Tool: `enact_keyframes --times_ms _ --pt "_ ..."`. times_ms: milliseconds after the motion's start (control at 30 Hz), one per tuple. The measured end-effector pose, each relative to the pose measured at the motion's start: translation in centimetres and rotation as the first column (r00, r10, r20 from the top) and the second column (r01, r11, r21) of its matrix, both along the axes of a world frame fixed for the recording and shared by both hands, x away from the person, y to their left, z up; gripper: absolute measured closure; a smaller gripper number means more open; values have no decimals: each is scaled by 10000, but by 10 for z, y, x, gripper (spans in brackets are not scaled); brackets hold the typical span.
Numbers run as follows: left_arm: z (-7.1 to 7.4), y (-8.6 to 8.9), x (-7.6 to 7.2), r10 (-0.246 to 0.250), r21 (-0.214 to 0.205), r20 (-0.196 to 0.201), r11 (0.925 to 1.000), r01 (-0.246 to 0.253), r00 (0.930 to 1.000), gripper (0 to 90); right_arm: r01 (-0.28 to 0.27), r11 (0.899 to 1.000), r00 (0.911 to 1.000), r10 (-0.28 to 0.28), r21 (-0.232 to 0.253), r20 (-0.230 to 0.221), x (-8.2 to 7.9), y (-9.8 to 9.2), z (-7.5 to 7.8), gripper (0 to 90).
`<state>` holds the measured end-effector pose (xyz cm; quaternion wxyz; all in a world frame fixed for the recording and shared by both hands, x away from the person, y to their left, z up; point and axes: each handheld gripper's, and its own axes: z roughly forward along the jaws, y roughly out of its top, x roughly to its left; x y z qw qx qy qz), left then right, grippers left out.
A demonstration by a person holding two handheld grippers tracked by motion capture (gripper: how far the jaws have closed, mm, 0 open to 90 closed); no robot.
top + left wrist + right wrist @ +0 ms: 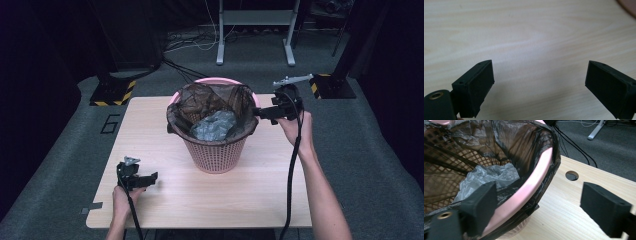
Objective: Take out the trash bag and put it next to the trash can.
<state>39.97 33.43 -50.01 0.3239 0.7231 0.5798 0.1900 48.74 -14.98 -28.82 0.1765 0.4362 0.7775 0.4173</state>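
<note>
Near left: left gripper hovers low over the bare wooden table, jaws spread wide, nothing between them. No risk there, just idle.

Mid table: pink lattice wastebasket lined with a dark translucent bin bag; a crumpled grey plastic bag sits inside at the bottom.

Right side: right gripper is at the basket's right rim. In the right gripper view its jaws are spread and straddle the pink rim and the liner's folded edge: one jaw inside the basket, the other outside over the table. Not pinching anything yet, as far as I can tell.

Risks, my read:
- Closing here probably clamps rim plus liner together, so a pull drags or tips the light basket instead of moving the liner.
- The thin film could tear if pinched against the hard rim.
- The liner's edge looks loose at the far left, so tugging on one side may slip it off into the basket.

Writing: a "6" marked on the floor left of the table. No brands or labels are readable elsewhere.
</note>
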Motion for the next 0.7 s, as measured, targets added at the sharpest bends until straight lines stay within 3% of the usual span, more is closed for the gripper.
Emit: enact_keyframes --times_ms 67,267,400,467,567,700 --pt "11 2 4 -304 -406 33 9987 305 9995 81 -8 9997 10000 9 -245 63 1 2 2 154" --pt "42 0 17 -964 -789 121 9921 970 9953 92 69 9996 10000 -70 -282 -26 8 3 3 161" --pt "67 -3 27 -1291 -1024 344 9860 1320 9910 122 75 9990 10000 -75 -442 18 11 6 4 237" --pt "81 -5 33 -1409 -1007 560 9841 1460 9884 137 106 9982 9999 -102 -584 71 13 8 6 278" --pt "103 -10 41 -1634 -621 744 9838 1681 9837 140 39 9979 10000 -34 -651 92 17 10 10 301" --pt "124 -13 54 -1890 -688 887 9783 1953 9780 143 -38 9968 10000 46 -800 89 20 15 15 293"
